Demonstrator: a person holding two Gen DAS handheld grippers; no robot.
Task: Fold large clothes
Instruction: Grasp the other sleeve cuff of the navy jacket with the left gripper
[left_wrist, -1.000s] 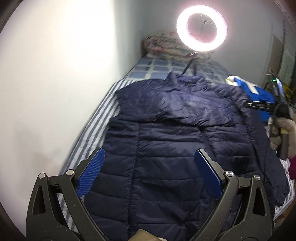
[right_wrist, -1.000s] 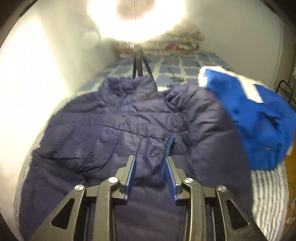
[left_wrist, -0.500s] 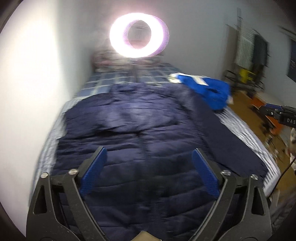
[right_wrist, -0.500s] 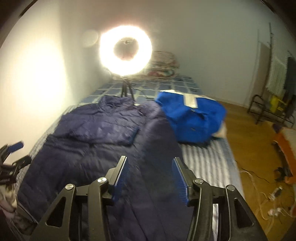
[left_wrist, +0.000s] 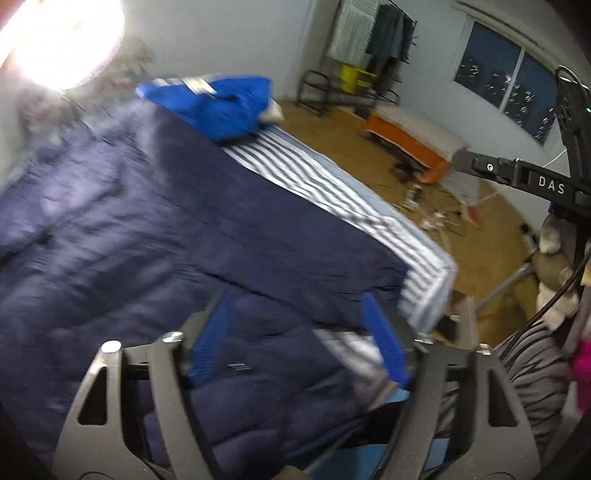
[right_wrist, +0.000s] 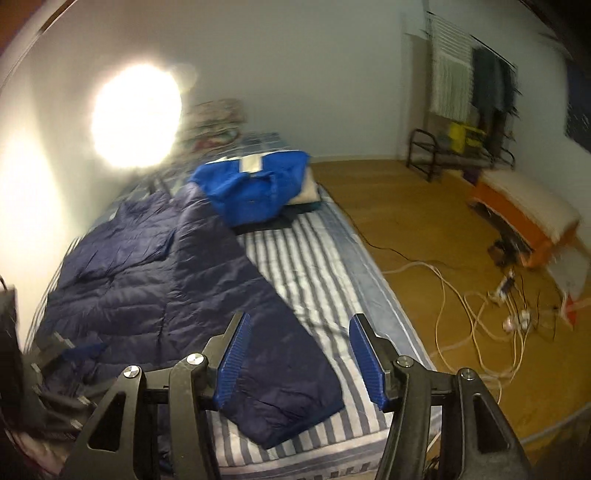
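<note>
Jacket (left_wrist: 155, 229) lay spread ahead of left gripper (left_wrist: 299, 339), fingers parted and empty, sleeve reaching bed (left_wrist: 332, 184) corner; right gripper (right_wrist: 301, 354) spread above sleeve end, one blue garment (right_wrist: 255, 188) beyond, striped margin rightward.

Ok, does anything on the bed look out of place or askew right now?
Yes. The navy jacket has one sleeve stretched out diagonally toward the bed's foot corner, not folded in. A crumpled blue garment overlaps its shoulder.
</note>
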